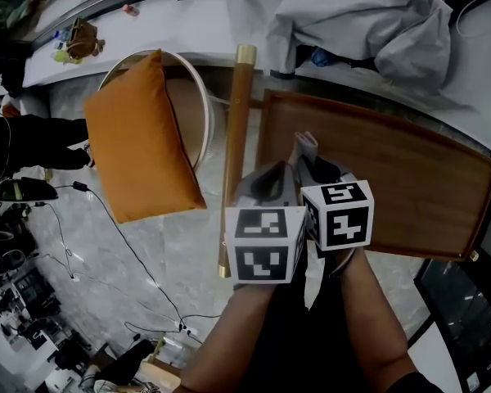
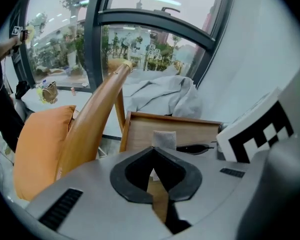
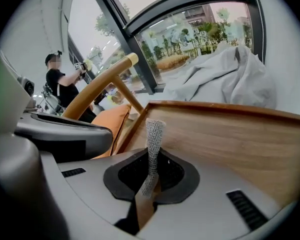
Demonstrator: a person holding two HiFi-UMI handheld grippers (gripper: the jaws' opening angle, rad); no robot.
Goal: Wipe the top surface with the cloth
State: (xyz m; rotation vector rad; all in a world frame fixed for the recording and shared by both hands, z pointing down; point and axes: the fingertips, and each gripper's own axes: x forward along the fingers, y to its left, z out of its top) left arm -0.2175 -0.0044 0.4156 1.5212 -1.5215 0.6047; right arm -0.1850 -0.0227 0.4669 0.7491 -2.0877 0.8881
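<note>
Over the near edge of the wooden table top [image 1: 409,178], both grippers sat bunched together. The right gripper [image 3: 151,156] was clamped on the cloth [image 3: 154,134]. The left gripper [image 2: 154,151] looked pinched shut on it too, probably to spread it flat before wiping.

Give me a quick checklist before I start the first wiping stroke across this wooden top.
1. Right gripper shut on the cloth: ok.
2. Left gripper shut on the cloth: ok.
3. Cloth held over the wooden top: ok.
4. Cloth pressed flat against the top: cannot tell.
5. Nothing lying on the top in the stroke's way: ok.
</note>
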